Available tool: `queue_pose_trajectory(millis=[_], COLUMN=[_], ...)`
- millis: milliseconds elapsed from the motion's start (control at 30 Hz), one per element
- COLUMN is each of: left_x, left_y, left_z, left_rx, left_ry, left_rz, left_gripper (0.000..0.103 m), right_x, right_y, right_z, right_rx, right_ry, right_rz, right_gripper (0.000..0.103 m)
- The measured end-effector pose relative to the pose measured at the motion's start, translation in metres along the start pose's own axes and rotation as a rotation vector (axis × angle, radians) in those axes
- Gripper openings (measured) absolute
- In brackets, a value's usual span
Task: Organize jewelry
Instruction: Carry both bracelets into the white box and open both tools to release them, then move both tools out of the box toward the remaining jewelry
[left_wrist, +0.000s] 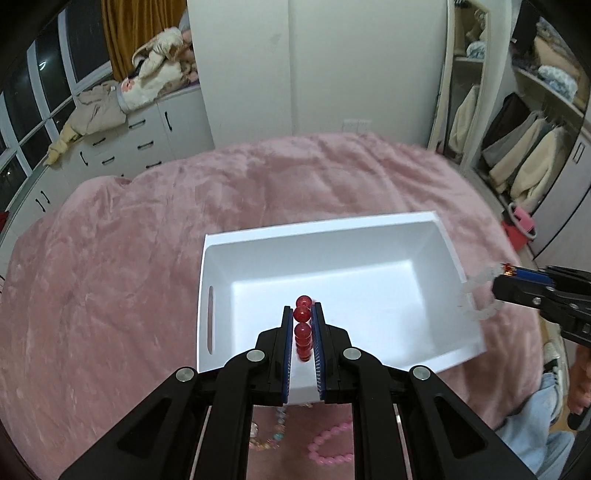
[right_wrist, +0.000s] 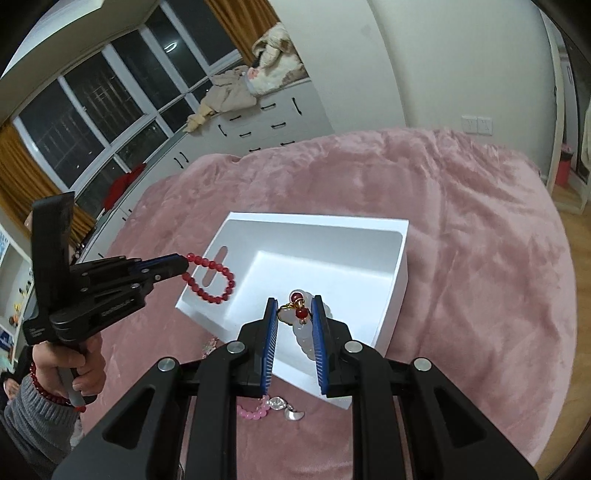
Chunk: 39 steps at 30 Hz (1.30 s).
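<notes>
A white open box (left_wrist: 436, 221) (right_wrist: 400, 229) stands on the pink blanket. My left gripper (left_wrist: 303, 314) is shut on a red bead bracelet (left_wrist: 303, 332) and holds it above the box's near left part; from the right wrist view the left gripper (right_wrist: 183, 264) has the red bracelet (right_wrist: 212, 280) hanging by the box's handle side. My right gripper (right_wrist: 293, 306) is shut on a white bead bracelet (right_wrist: 304, 338) with red beads and a gold charm, over the box's near edge. In the left wrist view the right gripper (left_wrist: 496, 273) holds the white bracelet (left_wrist: 478, 291) at the box's right rim.
A pink bead bracelet (left_wrist: 330, 445) (right_wrist: 253, 411), a pastel beaded piece (left_wrist: 275, 432) and a silver charm (right_wrist: 290, 410) lie on the blanket in front of the box. The pink blanket (left_wrist: 129, 258) spreads all round. Drawers and a window stand beyond on the left, a wardrobe on the right.
</notes>
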<state>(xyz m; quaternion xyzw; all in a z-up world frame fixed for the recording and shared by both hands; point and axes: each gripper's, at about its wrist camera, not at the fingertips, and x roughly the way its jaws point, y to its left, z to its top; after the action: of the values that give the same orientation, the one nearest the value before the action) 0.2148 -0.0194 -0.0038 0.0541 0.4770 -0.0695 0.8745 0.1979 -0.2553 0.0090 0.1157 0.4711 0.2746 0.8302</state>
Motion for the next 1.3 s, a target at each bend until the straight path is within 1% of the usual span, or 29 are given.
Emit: queue_pose_trajectory(millis=[100,167,333,400,500,600,667,733,767,800,833,867,900,933,967,1000,1033,1067,1133,1167,1200,1233,1267,1300], left_x=[0.019,0.031,0.056,0.066,0.082,0.092,0.098,0.1,0.099,0.097,0.094,0.089,0.085,0.081,0.077,0.071,0.066,0.062,0.05,0.045,0.039,0.035,0.027,0.022], left_y=[0.003,0.006,0.015,0.019,0.028,0.039,0.045,0.048,0.048,0.049,0.049,0.048,0.048,0.048,0.047,0.047,0.048,0.049,0.051,0.051,0.052,0.054,0.055,0.057], left_z=[0.001,0.002,0.001,-0.001,-0.005,-0.01,-0.013,-0.016,-0.017,-0.017,-0.017,-0.017,-0.017,-0.017,-0.017,-0.017,-0.018,-0.018,-0.022,-0.024,-0.026,-0.028,-0.031,-0.034], left_rx=[0.003,-0.013,-0.034,-0.043,-0.062,-0.108,-0.132,-0.142,-0.148,-0.15,-0.15,-0.149,-0.15,-0.15,-0.151,-0.156,-0.166,-0.173,-0.183,-0.185,-0.188,-0.192,-0.199,-0.204], left_ry=[0.026,0.041,0.084,0.103,0.134,0.157,0.174,0.184,0.18,0.171,0.163,0.155,0.146,0.134,0.127,0.12,0.114,0.106,0.093,0.092,0.086,0.081,0.069,0.059], left_rz=[0.017,0.025,0.043,0.057,0.085,0.087,0.085,0.097,0.1,0.098,0.095,0.09,0.089,0.087,0.087,0.083,0.078,0.074,0.065,0.064,0.061,0.06,0.059,0.057], left_gripper=[0.015,0.015,0.015,0.015,0.016,0.016,0.016,0.025,0.035,0.038,0.039,0.044,0.052,0.055,0.059,0.066,0.072,0.081,0.081,0.082,0.084,0.086,0.09,0.091], right_x=[0.016,0.024,0.048,0.059,0.077,0.095,0.101,0.102,0.101,0.098,0.095,0.091,0.087,0.084,0.08,0.074,0.07,0.065,0.054,0.048,0.042,0.036,0.03,0.025], right_y=[-0.007,-0.01,-0.014,-0.016,-0.022,-0.025,-0.022,-0.021,-0.021,-0.021,-0.021,-0.02,-0.02,-0.02,-0.02,-0.02,-0.019,-0.018,-0.012,-0.009,-0.006,-0.002,0.002,0.006], right_z=[0.001,0.003,0.011,0.012,0.012,0.011,0.01,0.011,0.011,0.011,0.011,0.011,0.012,0.012,0.013,0.013,0.014,0.015,0.016,0.016,0.016,0.015,0.014,0.013], right_rx=[0.016,0.019,0.007,0.009,0.028,0.019,0.001,-0.001,0.0,0.0,0.001,0.002,0.007,0.01,0.016,0.027,0.026,0.02,-0.004,-0.017,-0.03,-0.043,-0.06,-0.081], right_ry=[0.02,0.031,0.076,0.094,0.126,0.165,0.168,0.164,0.159,0.151,0.14,0.128,0.12,0.113,0.102,0.083,0.074,0.067,0.045,0.032,0.018,-0.002,-0.021,-0.032], right_rz=[0.01,0.021,0.012,0.005,0.018,-0.015,-0.036,-0.032,-0.025,-0.015,-0.008,-0.003,0.001,0.001,-0.005,-0.007,0.002,0.004,-0.004,-0.002,-0.001,-0.01,-0.015,-0.016], right_gripper=[0.019,0.019,0.019,0.019,0.019,0.019,0.019,0.019,0.02,0.02,0.02,0.021,0.027,0.03,0.041,0.053,0.055,0.055,0.061,0.069,0.084,0.093,0.099,0.098])
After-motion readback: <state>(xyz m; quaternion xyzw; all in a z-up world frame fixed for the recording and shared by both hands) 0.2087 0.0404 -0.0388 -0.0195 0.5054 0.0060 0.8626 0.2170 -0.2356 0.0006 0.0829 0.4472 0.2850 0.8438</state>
